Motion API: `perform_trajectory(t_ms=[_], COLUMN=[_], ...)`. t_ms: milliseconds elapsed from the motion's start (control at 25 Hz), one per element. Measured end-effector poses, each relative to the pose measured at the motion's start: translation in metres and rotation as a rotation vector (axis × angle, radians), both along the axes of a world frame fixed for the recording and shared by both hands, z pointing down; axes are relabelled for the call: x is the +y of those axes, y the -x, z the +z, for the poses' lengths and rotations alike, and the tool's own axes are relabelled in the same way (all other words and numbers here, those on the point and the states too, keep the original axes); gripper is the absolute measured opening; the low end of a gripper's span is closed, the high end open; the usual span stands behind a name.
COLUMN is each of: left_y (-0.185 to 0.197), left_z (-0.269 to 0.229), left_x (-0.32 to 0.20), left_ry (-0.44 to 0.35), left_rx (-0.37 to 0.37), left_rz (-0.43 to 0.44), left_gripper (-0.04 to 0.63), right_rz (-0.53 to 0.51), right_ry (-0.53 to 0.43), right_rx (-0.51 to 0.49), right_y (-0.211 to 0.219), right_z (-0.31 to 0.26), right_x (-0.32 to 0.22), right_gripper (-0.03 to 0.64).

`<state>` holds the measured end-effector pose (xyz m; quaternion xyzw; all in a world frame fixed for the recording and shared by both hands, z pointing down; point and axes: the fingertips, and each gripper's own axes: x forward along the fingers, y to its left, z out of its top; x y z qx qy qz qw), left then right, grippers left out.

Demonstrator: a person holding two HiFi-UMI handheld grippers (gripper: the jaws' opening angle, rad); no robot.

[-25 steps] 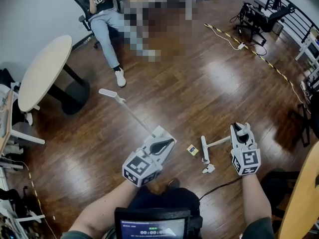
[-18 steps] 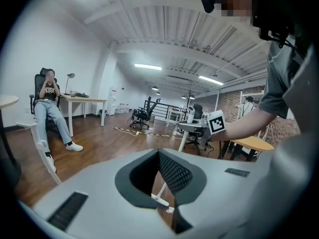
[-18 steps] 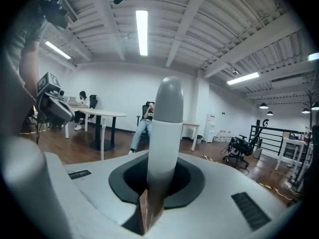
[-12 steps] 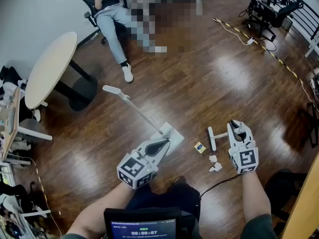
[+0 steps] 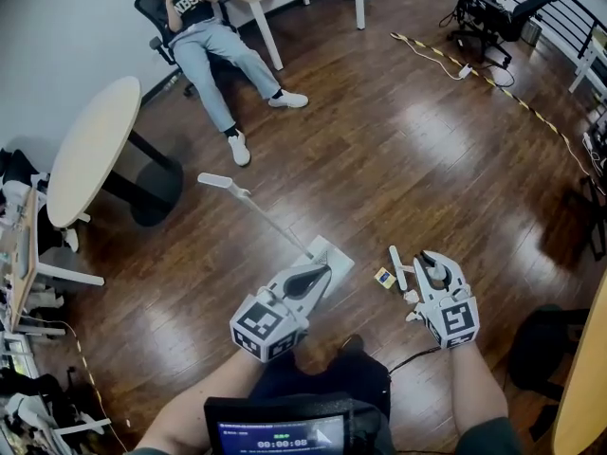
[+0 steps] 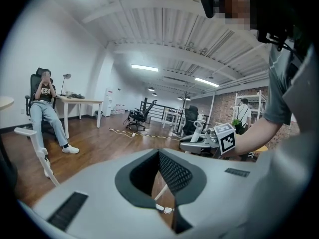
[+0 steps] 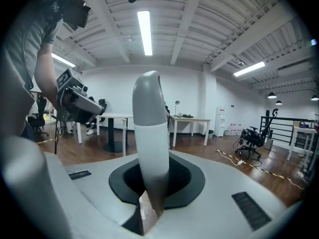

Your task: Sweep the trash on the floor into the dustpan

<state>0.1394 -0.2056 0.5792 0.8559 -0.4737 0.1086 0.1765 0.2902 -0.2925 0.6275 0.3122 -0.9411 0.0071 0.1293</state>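
Where the left gripper [image 5: 324, 270] covered the dustpan [image 5: 333, 251]: its body hid the pan's near edge from above, so I couldn't tell whether the tips nipped that edge.
Left jaws: drawn together at the far end in their own view. Only floor [image 6: 99, 148], a white rod [image 6: 160, 198] and a pale scrap [image 6: 167, 211] showed through the hollow behind.
Handle [image 6: 37, 151]: it rose tilted at the left gripper view's left edge, well outside the jaws. From above it slanted away toward the round table [image 5: 90, 150].
Right gripper [image 5: 432, 262]: clamped on the broom [image 5: 397, 267]. The broom's grip stood straight up between the jaws in its own view, while the head view showed only the white bar past the tips.
Yellow scrap [image 5: 384, 276]: lay between pan and broom bar, just beside the bar.
White bits [image 5: 412, 298]: crumpled, against the right gripper's left side, partly tucked under it.
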Motion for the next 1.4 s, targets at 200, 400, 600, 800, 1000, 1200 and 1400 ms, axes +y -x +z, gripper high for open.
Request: perform_trajectory(t_ms=[200, 400, 600, 800, 1000, 1200, 1400], left_y=[0.024, 0.060, 0.107, 0.142, 0.168, 0.180, 0.190], left_z=[-0.006, -0.010, -0.015, -0.012, -0.001, 0.003, 0.001], left_x=[0.013, 0.027, 0.039, 0.057, 0.063, 0.070, 0.074], left_ry=[-0.003, -0.015, -0.015, -0.047, -0.040, -0.036, -0.014], left_rx=[0.011, 0.001, 0.012, -0.054, -0.051, -0.030, 0.009], left_rz=[0.045, 0.112, 0.165, 0.300, 0.366, 0.437, 0.455], left_gripper=[0.003, 0.003, 0.003, 0.003, 0.003, 0.003, 0.003], right_rz=[0.039, 0.089, 0.151, 0.211, 0.290, 0.390, 0.649], right_ry=[0.025, 0.046, 0.056, 0.077, 0.065, 0.078, 0.055], right_rx=[0.020, 0.042, 0.052, 0.070, 0.064, 0.085, 0.059], right_y=[0.023, 0.056, 0.098, 0.143, 0.170, 0.178, 0.133], right_z=[0.002, 0.005, 0.002, 0.007, 0.011, 0.013, 0.010], right_x=[0.034, 0.066, 0.089, 0.122, 0.142, 0.159, 0.154], right_gripper=[0.057, 0.057, 0.057, 0.057, 0.057, 0.055, 0.054])
